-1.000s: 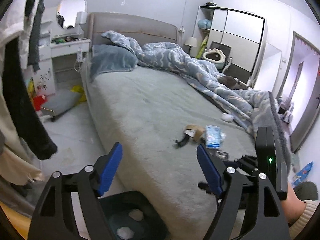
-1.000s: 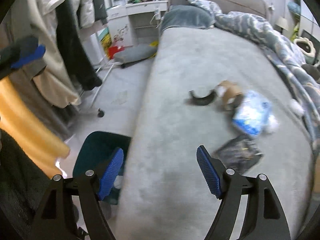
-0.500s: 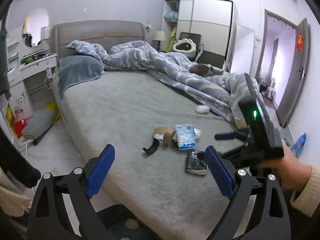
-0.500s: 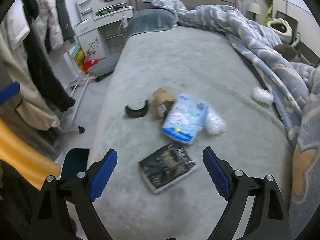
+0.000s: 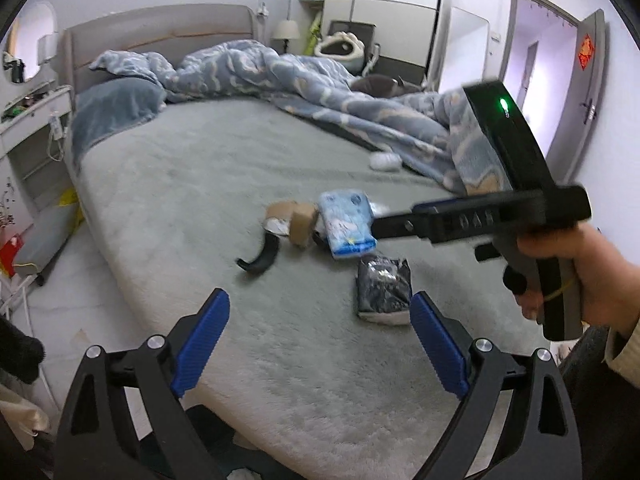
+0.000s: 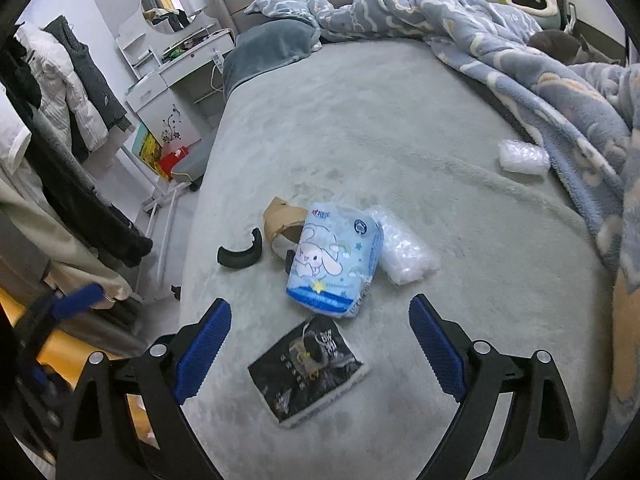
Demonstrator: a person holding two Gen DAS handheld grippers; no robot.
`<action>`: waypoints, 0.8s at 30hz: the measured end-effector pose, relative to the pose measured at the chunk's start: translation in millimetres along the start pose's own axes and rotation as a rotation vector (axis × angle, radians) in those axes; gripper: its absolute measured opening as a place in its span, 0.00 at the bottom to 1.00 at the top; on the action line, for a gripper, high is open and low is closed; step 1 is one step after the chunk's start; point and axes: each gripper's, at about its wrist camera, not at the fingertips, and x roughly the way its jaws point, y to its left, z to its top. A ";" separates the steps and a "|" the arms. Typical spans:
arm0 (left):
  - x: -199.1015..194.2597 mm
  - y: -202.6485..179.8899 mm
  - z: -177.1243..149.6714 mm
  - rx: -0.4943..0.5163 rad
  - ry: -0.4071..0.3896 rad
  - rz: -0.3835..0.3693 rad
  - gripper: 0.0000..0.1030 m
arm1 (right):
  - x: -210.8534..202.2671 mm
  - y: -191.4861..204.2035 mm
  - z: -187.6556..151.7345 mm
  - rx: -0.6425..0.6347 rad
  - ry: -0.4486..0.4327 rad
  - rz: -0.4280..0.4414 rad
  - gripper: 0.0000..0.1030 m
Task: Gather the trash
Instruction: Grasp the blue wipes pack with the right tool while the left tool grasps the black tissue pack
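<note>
The bed (image 6: 400,128) carried all the visible trash, grouped near its left edge toward the foot. A blue duvet (image 6: 500,40) lay bunched along the right side. The blue pack (image 6: 336,256) sat in the middle of the group, touching a bubble-wrap roll (image 6: 406,256) on its right and a cardboard piece (image 6: 282,220) on its left. A black packet (image 6: 306,368) lay nearest the foot edge. A black curved strip (image 6: 240,254) lay nearest the left edge. A second, smaller wrap (image 6: 522,156) rested against the duvet, well apart from the rest.

Task progress, as judged: collection from the bed had not started. Six items remained, none was gripped, and no bin could be made out for certain below the foot corner.

Gripper state: the left gripper (image 5: 320,344) stood wide open and empty above the foot edge. The right gripper (image 6: 320,352) was also wide open and empty, with the black packet between its fingers but untouched.

Change against the earlier frames: both grippers had opened further and swung from the floor side to face the trash. The right gripper had closed in on the black packet.
</note>
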 end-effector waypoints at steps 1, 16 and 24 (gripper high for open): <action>4.6 -0.3 -1.7 -0.006 0.008 -0.013 0.91 | 2.5 -1.6 1.3 0.009 0.004 0.003 0.89; 58.7 -15.2 -9.8 -0.021 0.081 -0.123 0.91 | 41.3 -25.3 15.5 0.154 0.040 0.085 0.89; 74.0 -28.7 -8.5 -0.011 0.106 -0.162 0.91 | 55.7 -26.1 27.1 0.186 0.036 0.070 0.89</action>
